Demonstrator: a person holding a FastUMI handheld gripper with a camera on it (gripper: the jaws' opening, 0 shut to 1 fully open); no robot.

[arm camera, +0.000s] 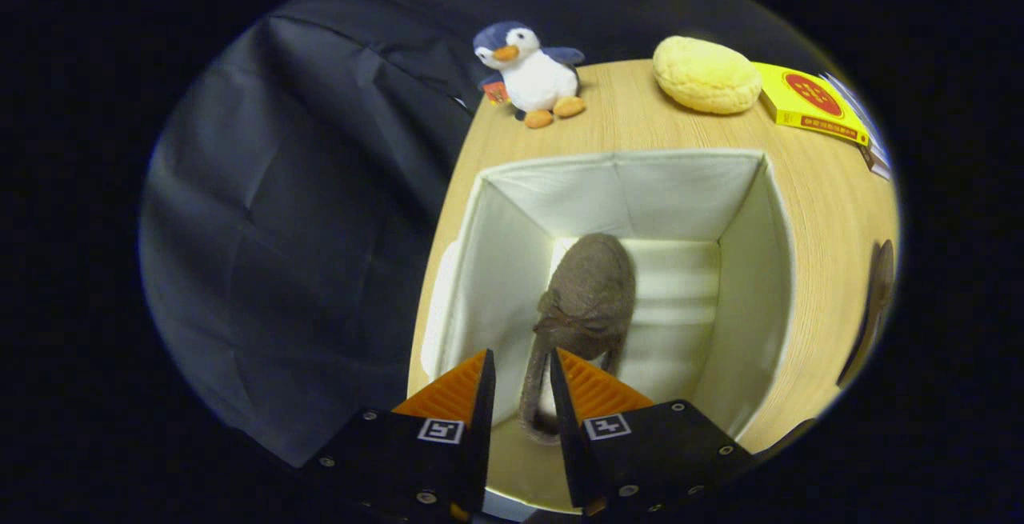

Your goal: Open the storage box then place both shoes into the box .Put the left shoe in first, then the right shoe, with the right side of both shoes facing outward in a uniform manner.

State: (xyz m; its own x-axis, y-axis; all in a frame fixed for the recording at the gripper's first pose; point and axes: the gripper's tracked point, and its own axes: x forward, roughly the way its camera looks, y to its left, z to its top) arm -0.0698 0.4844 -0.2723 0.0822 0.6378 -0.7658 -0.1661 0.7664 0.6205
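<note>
Lowered toe-first into open white fabric storage box [512,268] near wooden table's [824,212] front edge: brown suede shoe [588,300], heel rim pinched between gripper [522,384] fingers, apparently for placement against left wall.

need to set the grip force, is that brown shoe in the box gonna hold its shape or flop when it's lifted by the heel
The brown shoe looks soft: its upper seems fabric, so the heel rim between the gripper fingers probably squashes. It hangs toe-down inside the white box, so it may swing. It seems light and unlikely to slip.
</note>
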